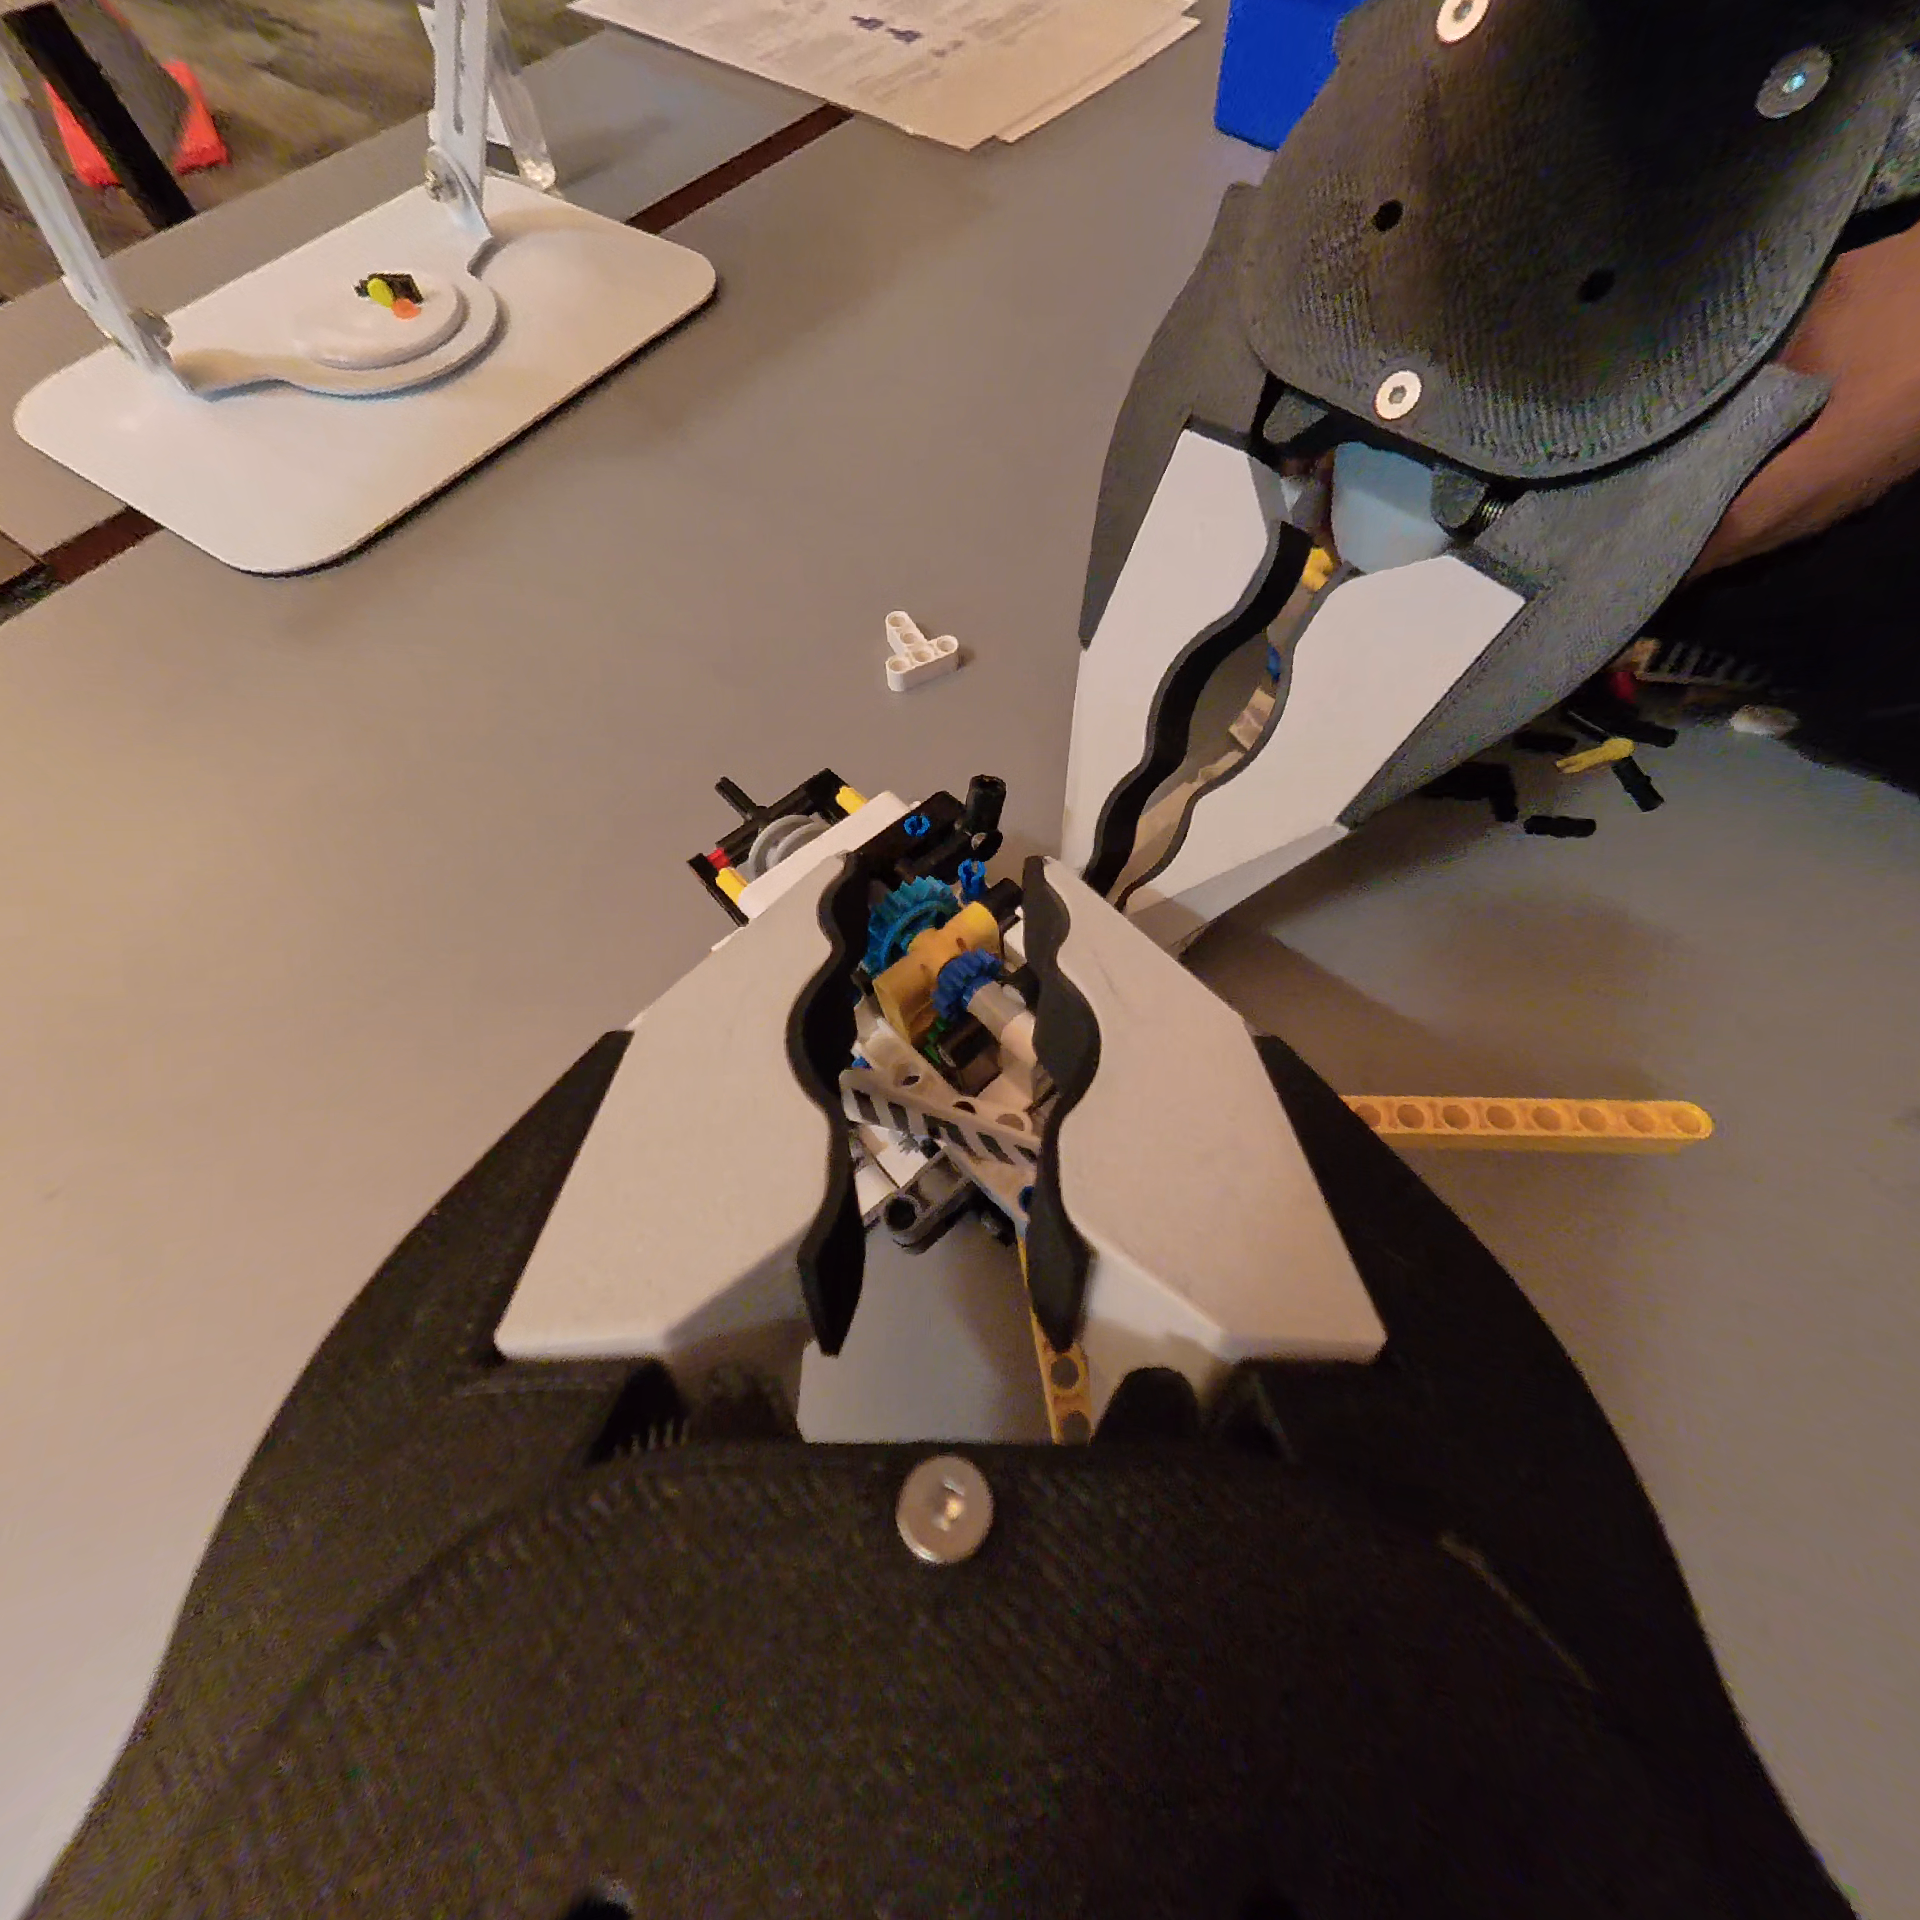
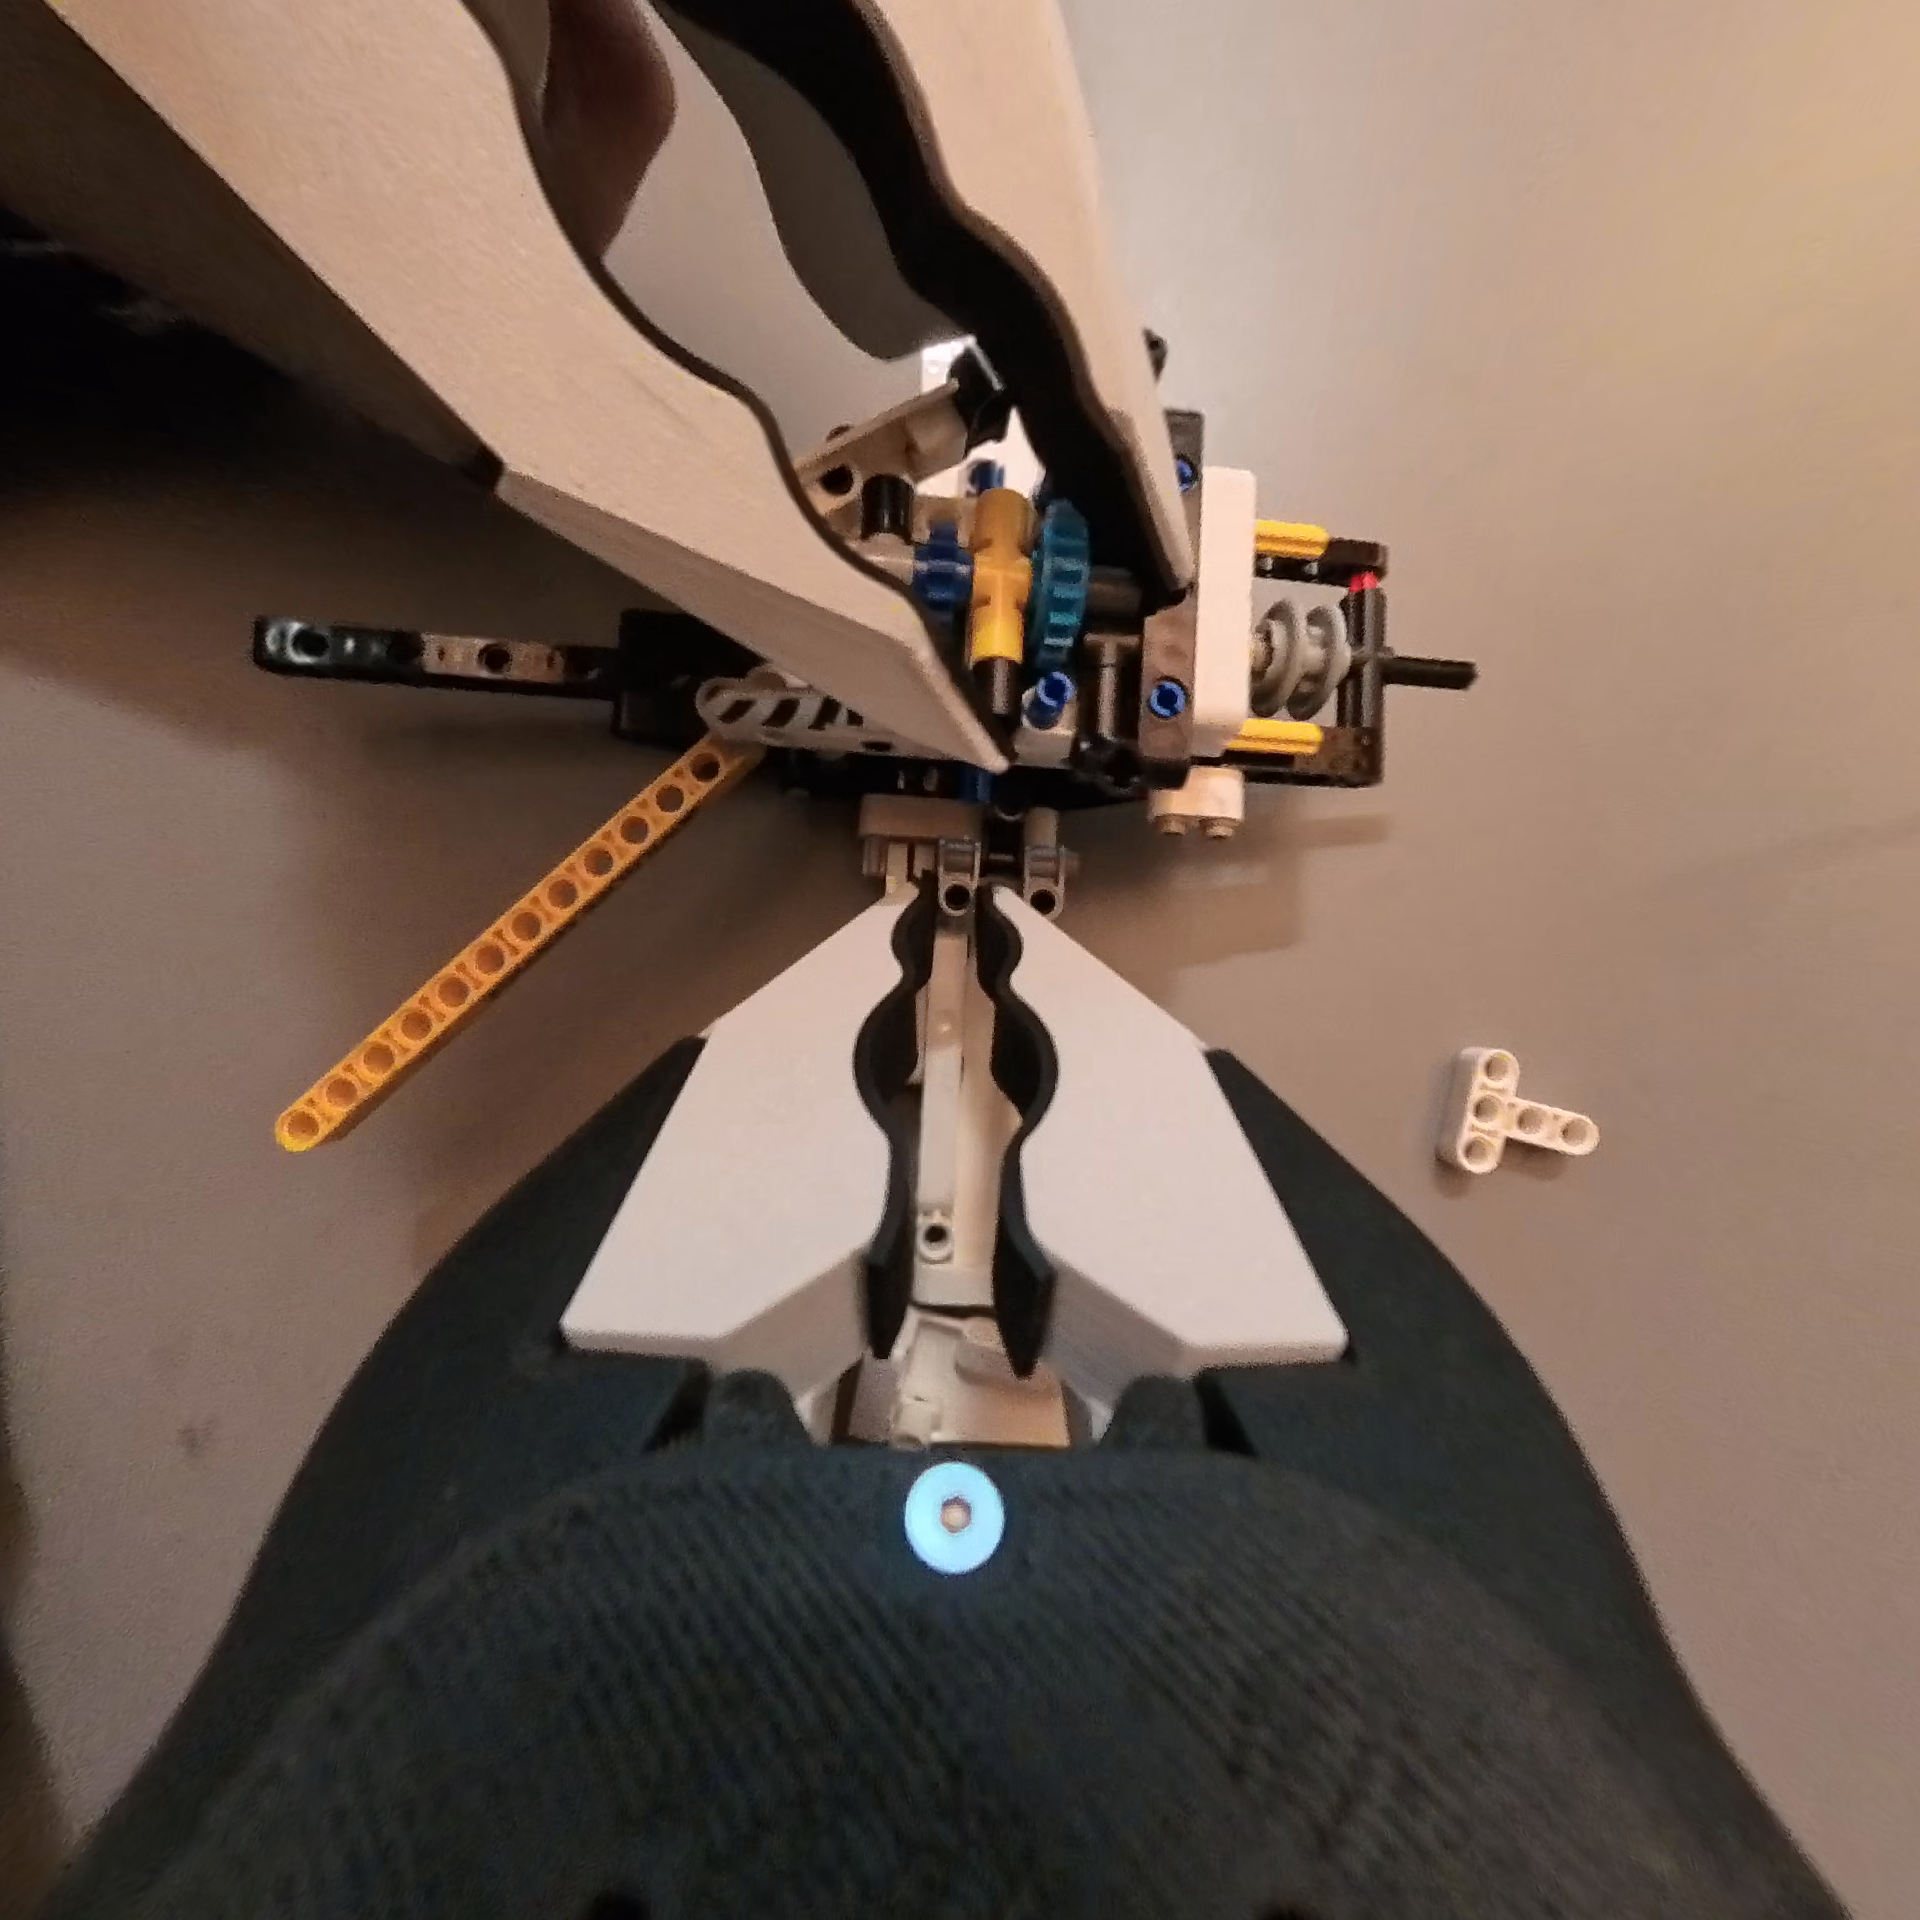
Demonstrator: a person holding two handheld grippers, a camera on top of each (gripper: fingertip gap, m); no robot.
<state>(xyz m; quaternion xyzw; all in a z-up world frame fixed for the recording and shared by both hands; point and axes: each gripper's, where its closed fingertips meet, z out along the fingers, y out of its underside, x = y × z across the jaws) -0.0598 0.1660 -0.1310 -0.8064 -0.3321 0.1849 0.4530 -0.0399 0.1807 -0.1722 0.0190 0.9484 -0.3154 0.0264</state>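
Observation:
A brick-built model (image 1: 935, 966) with blue gears, a yellow part and black beams lies on the grey table (image 1: 520, 779). My left gripper (image 1: 940, 883) straddles its geared middle, and its pads press on both sides. The right wrist view shows this gripper (image 2: 1086, 665) coming from above onto the model (image 2: 1226, 623). My right gripper (image 2: 951, 920) is shut on a thin white beam (image 2: 948, 1049). The beam's far end meets grey connectors (image 2: 956, 883) at the model's near edge. The right gripper (image 1: 1117, 894) also shows in the left wrist view, beside the model.
A long yellow beam (image 1: 1527, 1120) sticks out from under the model (image 2: 499, 956). A white T-shaped piece (image 1: 918, 649) lies loose on the table (image 2: 1507, 1127). A white stand base (image 1: 312, 436), papers (image 1: 935, 62) and a blue box (image 1: 1268, 62) lie farther off. Loose pieces (image 1: 1579, 769) lie at the right. The tips of one gripper are about 5 cm away from the tips of the other. My right tips are roughly 10 cm from the white T-shaped piece (image 1: 918, 649). The right camera catches it too, in the right wrist view (image 2: 1504, 1113).

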